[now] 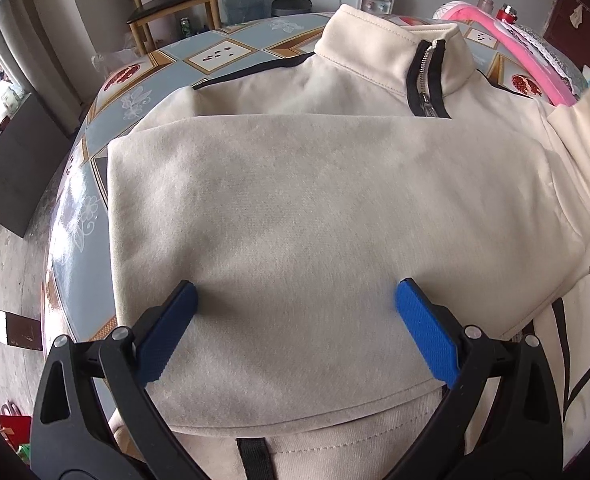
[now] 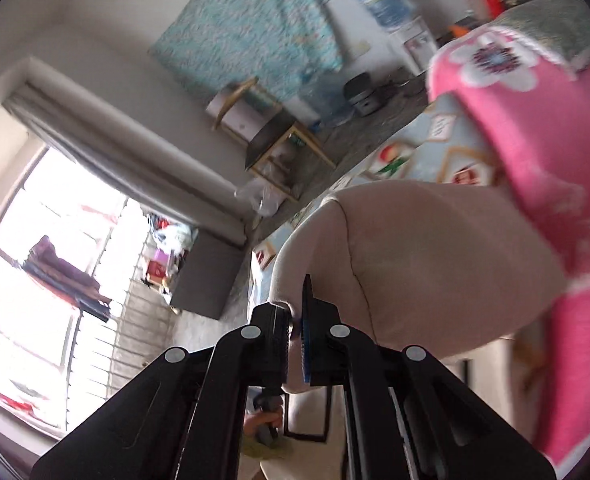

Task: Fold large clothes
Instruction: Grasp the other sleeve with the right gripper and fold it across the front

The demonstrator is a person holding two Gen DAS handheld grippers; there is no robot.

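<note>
Left wrist view: cream jacket (image 1: 315,200) lies spread on the bench (image 1: 223,56), filling the centre of the frame, collar and black-edged zipper (image 1: 427,80) toward the upper right. A folded panel lies across the body, its lower edge near the bottom of the frame. Left hand-held gripper (image 1: 295,312) at the lower centre, released: blue pads (image 1: 423,328) stand wide apart with their tips at the cloth surface, nothing clamped between them. Whether they press on the fabric, cannot tell.

Right wrist view: blurred. Right hand-held gripper (image 2: 297,320) at the lower centre, clenched on a fold of the cream jacket (image 2: 427,272); the fabric rises from the narrow gap between the pads and bulges toward the centre right of the frame. Pink floral fabric (image 2: 535,148) fills the right side, patterned bench (image 2: 455,156) behind the cloth. Window (image 2: 35,260) at the left, chair (image 2: 271,136) at the upper centre.
</note>
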